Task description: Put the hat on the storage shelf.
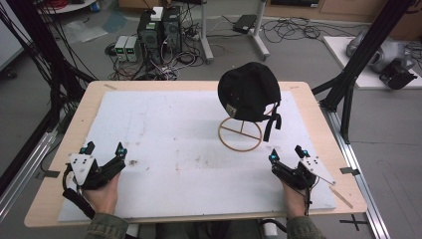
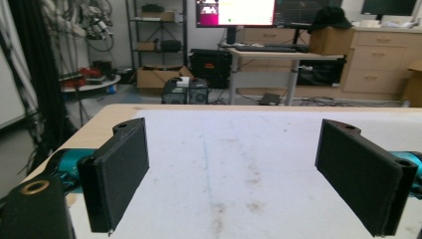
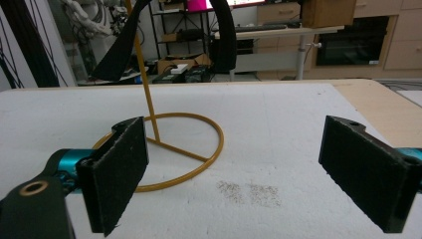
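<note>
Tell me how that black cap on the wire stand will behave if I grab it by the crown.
The black cap looks like soft fabric, so it will probably crumple between the jaws. Its straps hang loose and would likely swing. The wire stand is a thin rod on a ring base, so it may tip or drag along if the cap snags.

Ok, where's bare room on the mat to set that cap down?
The white mat is bare left of the wire stand, between left gripper and right gripper. It is crowded at the far right, under the black cap and its strap.
</note>
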A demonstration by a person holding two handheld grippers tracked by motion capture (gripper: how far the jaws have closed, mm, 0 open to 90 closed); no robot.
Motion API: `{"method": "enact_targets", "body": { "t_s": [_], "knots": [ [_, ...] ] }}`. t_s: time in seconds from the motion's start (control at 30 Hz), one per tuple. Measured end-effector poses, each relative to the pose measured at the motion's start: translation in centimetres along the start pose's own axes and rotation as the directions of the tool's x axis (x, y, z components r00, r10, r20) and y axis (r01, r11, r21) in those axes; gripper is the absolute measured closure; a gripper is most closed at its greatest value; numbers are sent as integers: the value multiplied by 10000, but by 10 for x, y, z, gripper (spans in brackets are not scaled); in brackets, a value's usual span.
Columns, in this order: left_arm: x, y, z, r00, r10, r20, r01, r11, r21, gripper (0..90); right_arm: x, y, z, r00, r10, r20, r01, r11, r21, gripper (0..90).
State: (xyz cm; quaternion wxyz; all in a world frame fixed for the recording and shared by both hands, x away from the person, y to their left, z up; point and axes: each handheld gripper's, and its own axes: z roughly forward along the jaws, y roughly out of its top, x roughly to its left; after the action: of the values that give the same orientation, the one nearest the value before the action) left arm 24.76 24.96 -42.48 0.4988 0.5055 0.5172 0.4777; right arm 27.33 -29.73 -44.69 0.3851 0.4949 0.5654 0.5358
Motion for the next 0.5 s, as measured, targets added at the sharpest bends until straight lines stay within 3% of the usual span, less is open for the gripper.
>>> {"method": "enact_targets", "body": {
  "t_s": [0.27, 0.5],
  "knots": [
    [6, -6, -3, 9997, -244, -92, 243, 9997, -93, 139, -1, -1, 0, 9999, 110, 15, -110, 9999, -5, 113],
    [10, -13, 0, 9995, -288, 156, 282, 9989, 362, 138, -2, -1, 0, 9996, 296, 12, -296, 9995, 99, 114]
  ]
}}
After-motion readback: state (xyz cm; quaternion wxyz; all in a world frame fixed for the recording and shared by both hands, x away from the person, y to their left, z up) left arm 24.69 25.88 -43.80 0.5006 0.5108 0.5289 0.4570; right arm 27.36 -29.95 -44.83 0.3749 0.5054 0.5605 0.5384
